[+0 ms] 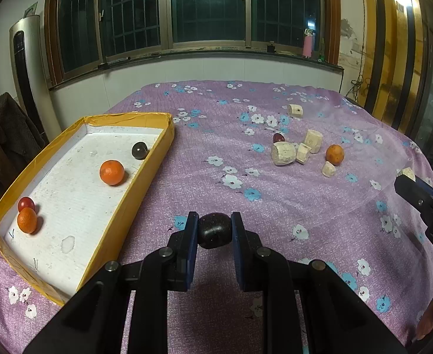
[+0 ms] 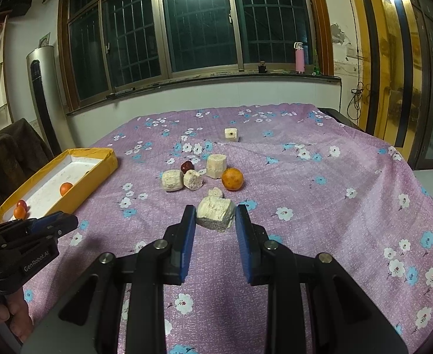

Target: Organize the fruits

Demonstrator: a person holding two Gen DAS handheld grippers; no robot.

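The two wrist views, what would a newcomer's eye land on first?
The left hand-held gripper clamps a dark round fruit just right of the yellow tray, which holds two oranges, a red fruit and a dark one. The right hand-held gripper brackets a pale chunk; behind it, more pale chunks surround an orange.

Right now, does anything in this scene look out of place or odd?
Yes. Pale, rough-cut chunks lie scattered on the cloth among the fruit: an orange and a dark red fruit. They look like cut pieces, not whole fruit. The right gripper brackets one chunk. Nothing looks spilled.
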